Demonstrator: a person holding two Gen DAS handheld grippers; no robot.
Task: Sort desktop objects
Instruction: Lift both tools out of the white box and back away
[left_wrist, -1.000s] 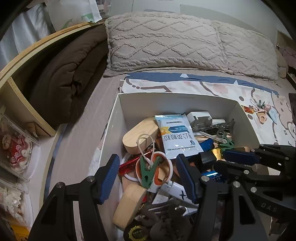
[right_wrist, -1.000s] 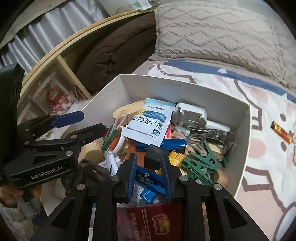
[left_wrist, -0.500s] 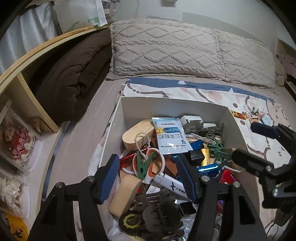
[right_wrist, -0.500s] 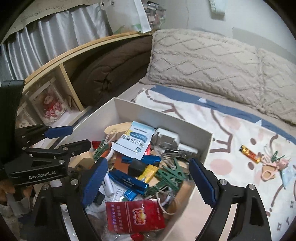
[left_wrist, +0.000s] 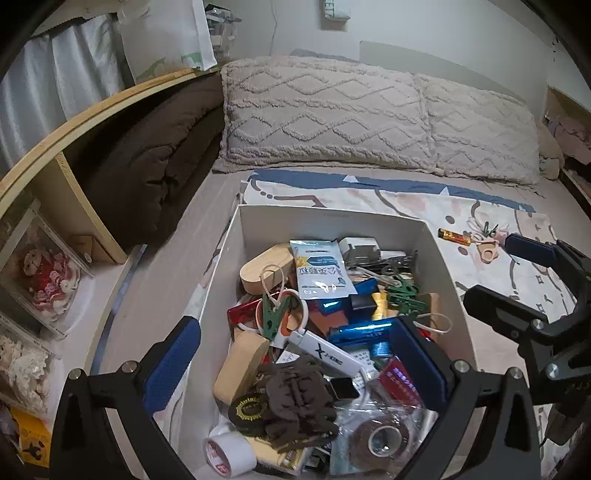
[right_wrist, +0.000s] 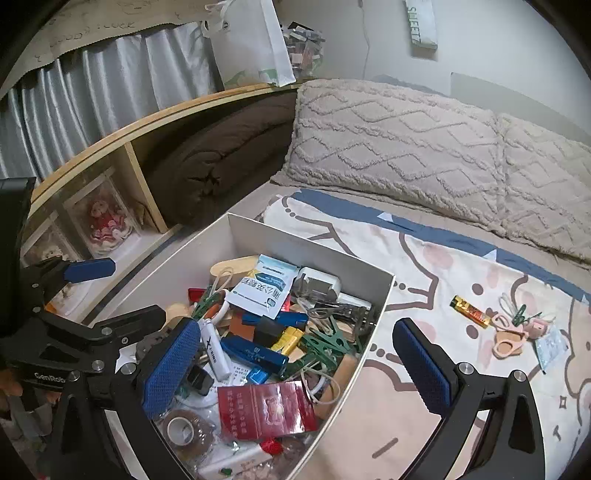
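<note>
Left claw (left_wrist: 295, 358) and right claw (right_wrist: 297, 363), jaws just spread wide and empty, hover over the cluttered white box (right_wrist: 306, 247). Beyond the right claw, a battery (right_wrist: 470, 311) lies on the bed's patterned sheet (right_wrist: 436, 266); pillows (right_wrist: 391, 136) farthest.

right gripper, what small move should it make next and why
Probably lower the right gripper onto the red packet just below it. Its jaws have just been opening and hold nothing, and the packet lies on top of the clutter in the white box, easy to pinch.
</note>
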